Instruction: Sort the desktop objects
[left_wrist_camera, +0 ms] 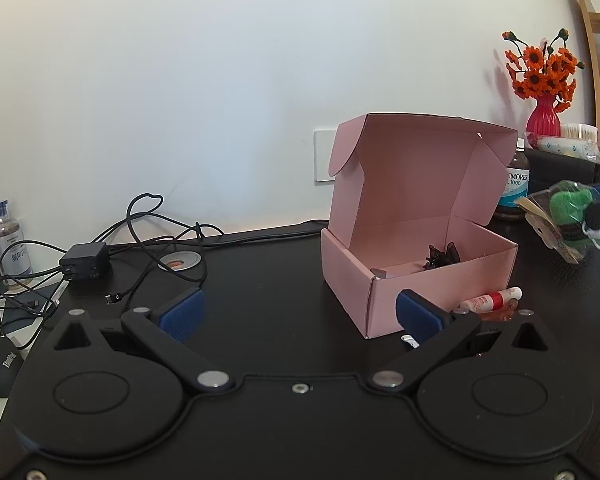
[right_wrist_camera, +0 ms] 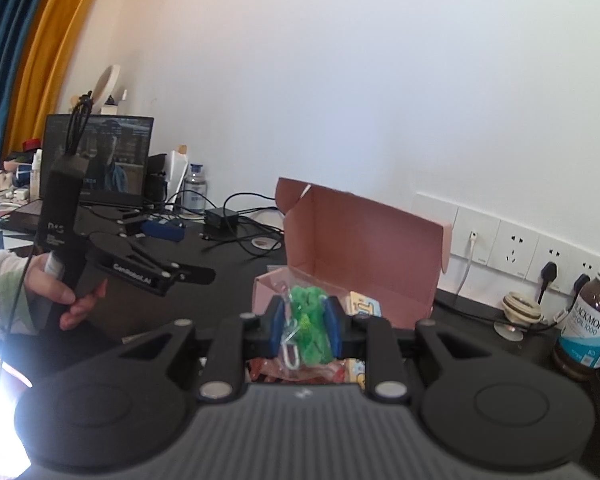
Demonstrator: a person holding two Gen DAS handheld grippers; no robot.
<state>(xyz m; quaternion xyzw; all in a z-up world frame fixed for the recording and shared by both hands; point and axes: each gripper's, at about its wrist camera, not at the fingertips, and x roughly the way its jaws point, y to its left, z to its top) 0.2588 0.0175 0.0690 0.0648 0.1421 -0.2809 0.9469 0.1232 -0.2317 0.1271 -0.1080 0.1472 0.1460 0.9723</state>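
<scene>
An open pink cardboard box [left_wrist_camera: 416, 248] stands on the black desk with its lid up; a small dark hair clip [left_wrist_camera: 442, 258] lies inside. My left gripper [left_wrist_camera: 298, 314] is open and empty, low in front of the box. A red-and-white tube [left_wrist_camera: 492, 300] lies by the box's front right corner. My right gripper [right_wrist_camera: 305, 326] is shut on a green plush toy in a clear bag [right_wrist_camera: 306, 330], held in the air short of the box [right_wrist_camera: 364, 264]. The bagged toy also shows at the right edge of the left wrist view [left_wrist_camera: 568, 216].
A black charger with tangled cables [left_wrist_camera: 86, 266] lies at the back left, next to a clear bottle [left_wrist_camera: 8, 236]. A brown supplement bottle [left_wrist_camera: 514, 188] and a red vase of orange flowers [left_wrist_camera: 544, 92] stand at the back right. Wall sockets [right_wrist_camera: 516, 248] are behind the box.
</scene>
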